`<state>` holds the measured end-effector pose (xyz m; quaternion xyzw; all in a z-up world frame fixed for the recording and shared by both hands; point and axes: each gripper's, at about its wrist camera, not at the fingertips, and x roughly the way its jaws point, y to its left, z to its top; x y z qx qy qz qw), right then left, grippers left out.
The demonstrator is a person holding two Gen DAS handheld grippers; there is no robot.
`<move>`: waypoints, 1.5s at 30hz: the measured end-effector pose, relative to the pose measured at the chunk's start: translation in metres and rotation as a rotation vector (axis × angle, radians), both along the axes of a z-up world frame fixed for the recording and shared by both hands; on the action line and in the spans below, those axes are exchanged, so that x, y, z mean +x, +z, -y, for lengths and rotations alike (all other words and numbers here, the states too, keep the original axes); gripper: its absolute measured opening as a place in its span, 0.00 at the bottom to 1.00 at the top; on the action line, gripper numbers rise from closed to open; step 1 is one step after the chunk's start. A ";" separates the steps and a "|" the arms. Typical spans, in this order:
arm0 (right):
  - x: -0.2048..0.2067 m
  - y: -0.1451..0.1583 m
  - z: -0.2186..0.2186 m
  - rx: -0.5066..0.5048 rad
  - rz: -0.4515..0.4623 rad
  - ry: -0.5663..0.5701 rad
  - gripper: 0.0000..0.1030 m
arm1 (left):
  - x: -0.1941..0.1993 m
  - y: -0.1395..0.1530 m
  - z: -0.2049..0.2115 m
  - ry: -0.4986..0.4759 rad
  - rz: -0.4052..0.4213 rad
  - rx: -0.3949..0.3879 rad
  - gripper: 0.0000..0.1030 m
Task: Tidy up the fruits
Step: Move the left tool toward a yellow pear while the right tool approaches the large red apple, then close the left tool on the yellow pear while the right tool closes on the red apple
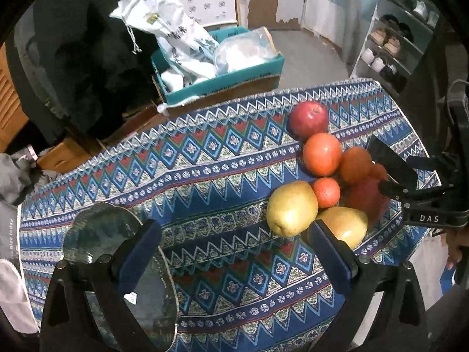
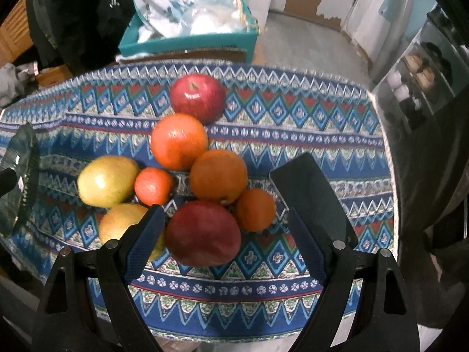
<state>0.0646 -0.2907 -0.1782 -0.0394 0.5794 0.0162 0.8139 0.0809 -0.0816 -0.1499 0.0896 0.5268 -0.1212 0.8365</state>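
Note:
Several fruits lie clustered on a patterned blue tablecloth (image 2: 293, 123). A red apple (image 2: 198, 97) is farthest, then a large orange (image 2: 178, 140), another orange (image 2: 218, 176), a small tangerine (image 2: 153, 186) and a second one (image 2: 255, 209). Two yellow pears (image 2: 107, 180) (image 2: 121, 223) lie at the left. A dark red apple (image 2: 203, 233) sits between the fingers of my open right gripper (image 2: 225, 228), untouched. My left gripper (image 1: 234, 252) is open over bare cloth, its right finger beside a pear (image 1: 344, 224). A clear glass plate (image 1: 117, 252) lies under its left finger.
Beyond the table's far edge stands a teal box (image 1: 222, 79) with plastic bags. A shoe rack (image 1: 392, 41) is at the right, dark clothing (image 1: 88, 52) at the left. The right gripper body shows in the left wrist view (image 1: 425, 199).

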 end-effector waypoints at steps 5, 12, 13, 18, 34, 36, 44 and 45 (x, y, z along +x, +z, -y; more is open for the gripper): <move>0.006 -0.014 0.003 0.012 -0.045 -0.019 0.82 | 0.006 -0.016 0.003 -0.002 -0.034 0.012 0.99; 0.011 -0.030 0.004 0.059 -0.090 -0.044 0.82 | 0.012 -0.033 0.005 0.007 -0.061 0.025 0.99; 0.011 -0.032 0.004 0.070 -0.094 -0.050 0.82 | 0.013 -0.034 0.006 0.006 -0.063 0.025 0.99; 0.013 -0.041 0.006 0.124 -0.133 -0.080 0.82 | 0.017 -0.041 0.012 -0.002 -0.079 0.016 0.99; 0.022 -0.080 0.013 0.283 -0.205 -0.178 0.73 | 0.036 -0.069 0.043 -0.037 -0.135 -0.008 0.99; 0.023 -0.080 0.012 0.280 -0.199 -0.174 0.73 | 0.038 -0.073 0.047 -0.043 -0.143 -0.008 0.99; 0.019 -0.066 0.009 0.187 -0.152 -0.138 0.74 | 0.044 -0.094 0.060 -0.083 -0.193 -0.018 0.99; 0.018 -0.064 0.009 0.171 -0.146 -0.134 0.74 | 0.044 -0.096 0.061 -0.081 -0.202 -0.029 0.99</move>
